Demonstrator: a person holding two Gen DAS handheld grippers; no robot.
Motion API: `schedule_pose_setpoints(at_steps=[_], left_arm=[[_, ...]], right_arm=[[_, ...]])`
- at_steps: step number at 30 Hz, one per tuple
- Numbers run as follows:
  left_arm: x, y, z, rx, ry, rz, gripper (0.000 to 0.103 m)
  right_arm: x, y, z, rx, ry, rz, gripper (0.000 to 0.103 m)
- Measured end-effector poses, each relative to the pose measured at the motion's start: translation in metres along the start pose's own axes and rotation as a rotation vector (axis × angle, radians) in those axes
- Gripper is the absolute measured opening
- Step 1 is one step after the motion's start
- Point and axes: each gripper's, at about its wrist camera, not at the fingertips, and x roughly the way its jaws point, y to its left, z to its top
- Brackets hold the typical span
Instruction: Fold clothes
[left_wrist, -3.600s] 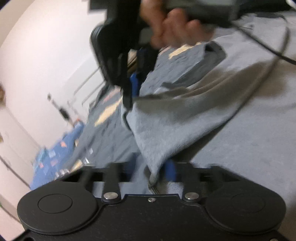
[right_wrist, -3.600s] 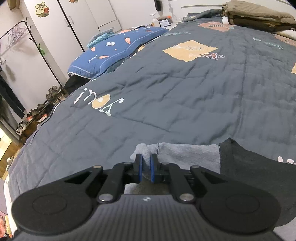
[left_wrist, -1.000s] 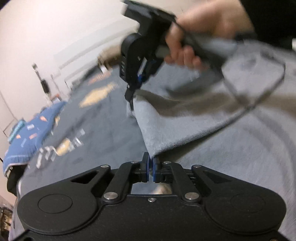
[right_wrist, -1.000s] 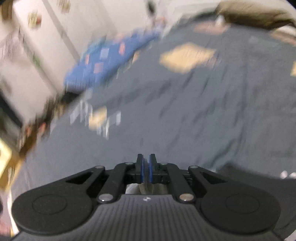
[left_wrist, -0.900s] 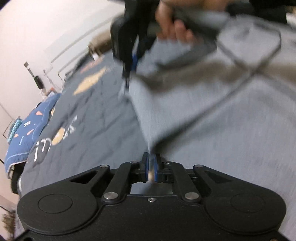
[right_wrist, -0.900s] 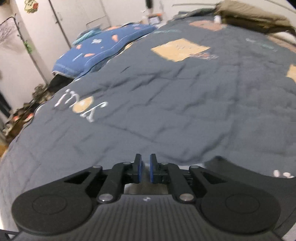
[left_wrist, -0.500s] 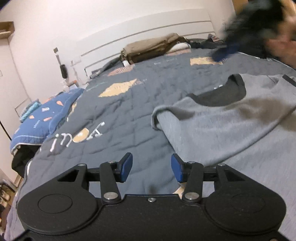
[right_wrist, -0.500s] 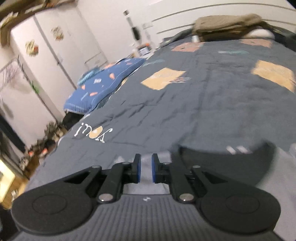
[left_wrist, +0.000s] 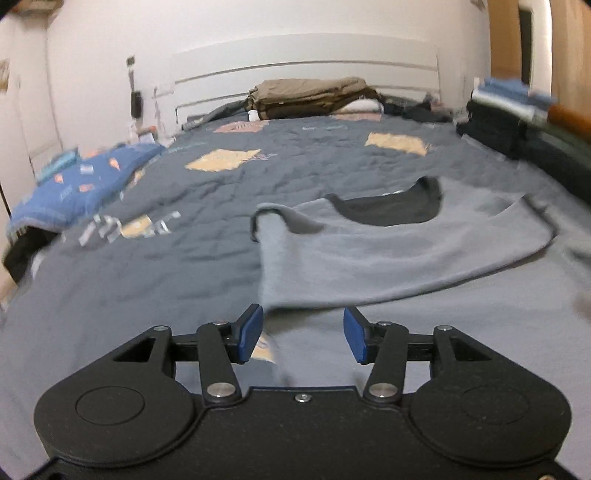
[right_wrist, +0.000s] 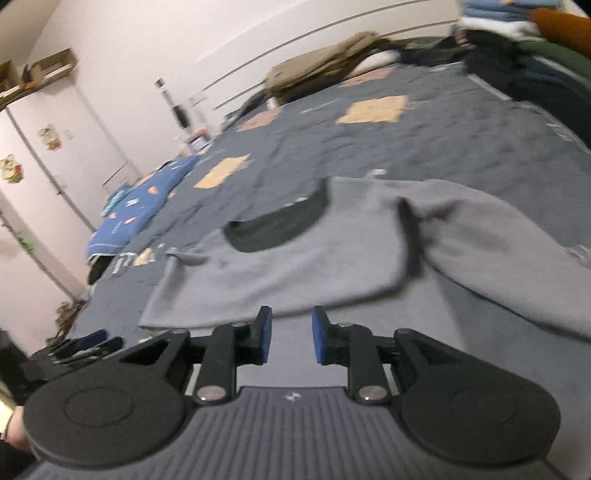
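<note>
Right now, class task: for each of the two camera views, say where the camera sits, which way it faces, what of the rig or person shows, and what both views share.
Left wrist: sits behind the left tongs, which stand open; faces up the bed toward the white headboard.
Right wrist: sits behind the right tongs, open, view tilted; the left tongs show at its lower left edge.
Shared: the grey sweatshirt with black collar lying on the dark quilt.

Left gripper (left_wrist: 301, 334) is pointing forward and down, jaws standing wide apart, having just been opening, nothing between the blue pads (left_wrist: 249, 334). Right gripper (right_wrist: 290, 339) is angling down too, rolled slightly, jaws parted narrower and just been opening, empty. Left gripper's tips are showing at the right view's lower left.
</note>
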Motion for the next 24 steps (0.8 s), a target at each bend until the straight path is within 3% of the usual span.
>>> schedule_pose_setpoints(at_steps=[6,12,17,24], left_arm=[[-0.033,-0.027,-0.023,-0.092,-0.022,-0.05,0.052],[-0.052,-0.054,-0.035,-0.209,-0.037,-0.159,0.06],[-0.063,-0.067,-0.048,-0.157,-0.003,-0.151,0.061],[-0.084,-0.062,-0.065,-0.168,0.043,-0.084,0.063]], right_arm=[[-0.023,-0.034,-0.044,0.068,-0.043,-0.043,0.028],[-0.04,-0.07,-0.067,0.17,-0.084,-0.089,0.029],[-0.056,-0.073,-0.078,0.097,-0.048,-0.11,0.03],[-0.082,-0.084,-0.112,0.035,0.021,-0.161,0.031]])
